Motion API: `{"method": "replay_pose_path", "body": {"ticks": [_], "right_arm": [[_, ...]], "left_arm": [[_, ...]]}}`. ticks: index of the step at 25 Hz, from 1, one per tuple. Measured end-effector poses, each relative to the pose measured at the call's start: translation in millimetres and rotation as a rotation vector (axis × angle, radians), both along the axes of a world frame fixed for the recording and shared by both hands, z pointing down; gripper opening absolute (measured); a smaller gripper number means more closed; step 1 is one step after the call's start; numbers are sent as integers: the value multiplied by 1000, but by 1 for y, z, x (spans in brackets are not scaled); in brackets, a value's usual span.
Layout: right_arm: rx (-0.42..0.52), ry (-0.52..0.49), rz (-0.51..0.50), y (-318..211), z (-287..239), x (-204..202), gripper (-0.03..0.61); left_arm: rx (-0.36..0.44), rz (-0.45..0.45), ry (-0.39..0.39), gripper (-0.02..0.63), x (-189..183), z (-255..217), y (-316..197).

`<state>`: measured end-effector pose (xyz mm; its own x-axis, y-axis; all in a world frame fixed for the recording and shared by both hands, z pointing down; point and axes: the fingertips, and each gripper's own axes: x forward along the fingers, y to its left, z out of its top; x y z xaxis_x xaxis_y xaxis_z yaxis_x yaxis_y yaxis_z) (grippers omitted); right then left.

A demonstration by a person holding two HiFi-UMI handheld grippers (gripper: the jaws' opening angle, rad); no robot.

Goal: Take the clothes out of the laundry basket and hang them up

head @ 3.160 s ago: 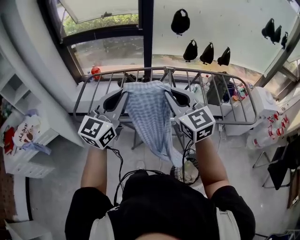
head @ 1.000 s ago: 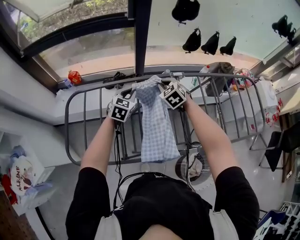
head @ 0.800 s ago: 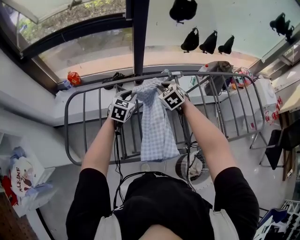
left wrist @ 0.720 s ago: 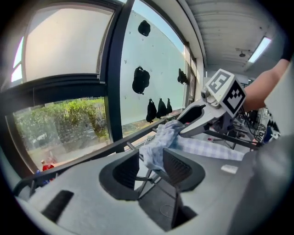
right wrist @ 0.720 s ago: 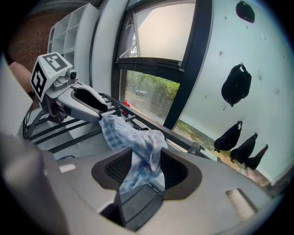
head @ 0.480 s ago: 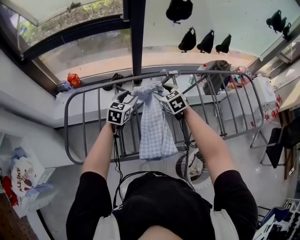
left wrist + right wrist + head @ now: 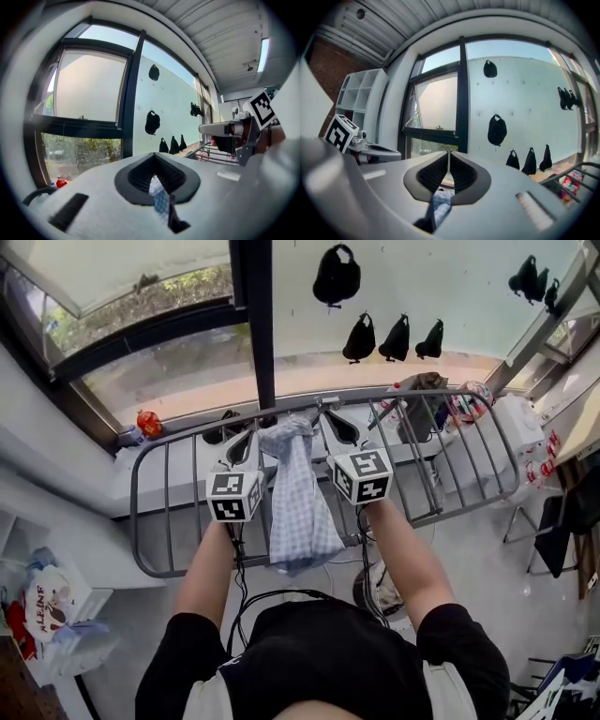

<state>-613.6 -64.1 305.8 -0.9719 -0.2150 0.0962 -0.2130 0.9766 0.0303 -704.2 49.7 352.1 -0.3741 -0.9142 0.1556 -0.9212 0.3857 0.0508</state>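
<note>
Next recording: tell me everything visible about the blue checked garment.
The blue checked garment looks like thin woven fabric in light blue and white. Its top edge is bunched between the left gripper and the right gripper, whose jaws have just been closing and now pinch it, one on each side. The rest hangs loose and creased, widening toward the hem, in front of the grey drying rack; whether it touches a rail cannot be told.
</note>
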Motion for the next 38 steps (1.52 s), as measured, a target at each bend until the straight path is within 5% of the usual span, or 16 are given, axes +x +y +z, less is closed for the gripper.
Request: {"method": "replay_pose_path", "body": {"ticks": [7,14,20,38], "right_arm": [[15,-203,62,23,-79,82,12],[13,-201,128,14,-85,164,12],[50,-197,226,-6,-92,247,12],[47,-170,723,-65,-85,571,12]], "left_arm": [[51,19,-82,3,77,-72,11],[83,140,-139,3,169,-100,-12],[108,282,-109,3,256,-106,-52],[114,713,-62,3,529,-104,-150]]}}
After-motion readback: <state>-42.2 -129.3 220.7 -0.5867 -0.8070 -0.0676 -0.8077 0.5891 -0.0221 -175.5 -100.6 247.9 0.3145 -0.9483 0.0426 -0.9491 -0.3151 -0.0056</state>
